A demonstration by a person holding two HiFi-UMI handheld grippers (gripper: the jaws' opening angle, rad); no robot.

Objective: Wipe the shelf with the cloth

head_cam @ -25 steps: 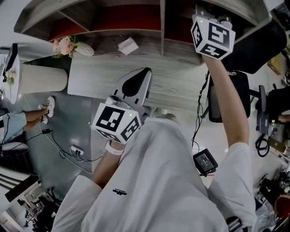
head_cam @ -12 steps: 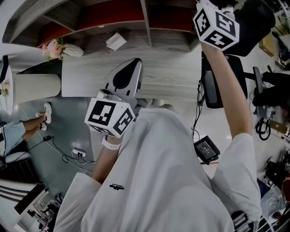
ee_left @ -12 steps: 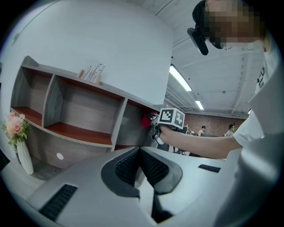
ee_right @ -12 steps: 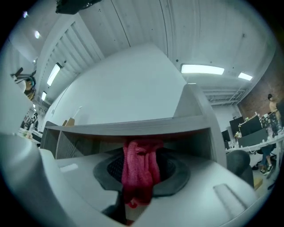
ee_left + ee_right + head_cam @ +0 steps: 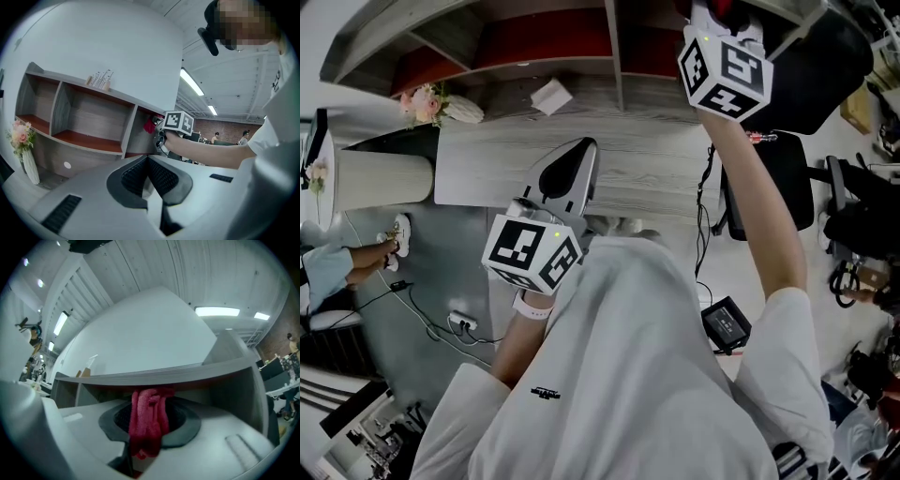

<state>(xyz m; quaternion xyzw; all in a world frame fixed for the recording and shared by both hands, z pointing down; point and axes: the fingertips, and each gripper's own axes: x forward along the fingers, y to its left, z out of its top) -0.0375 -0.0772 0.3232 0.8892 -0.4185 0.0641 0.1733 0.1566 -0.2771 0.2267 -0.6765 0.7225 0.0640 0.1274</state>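
At shelf (image 5: pixel 197 372) board | right gripper (image 5: pixel 145 448) jaws pinched on red cloth (image 5: pixel 149 418) | left gripper (image 5: pixel 148 165) jaws together, holding nothing

A small white box (image 5: pixel 550 96) lies on the pale wood-grain desk (image 5: pixel 666 173), well apart from pink flowers (image 5: pixel 427 97) in a white vase (image 5: pixel 465 110) near the desk's left end. A black chair (image 5: pixel 769 183) stands at its right. On the grey floor (image 5: pixel 441 272) lies a power strip (image 5: pixel 460 322) with a cable (image 5: pixel 417 300). A person's shoes (image 5: pixel 399 232) show at the left.
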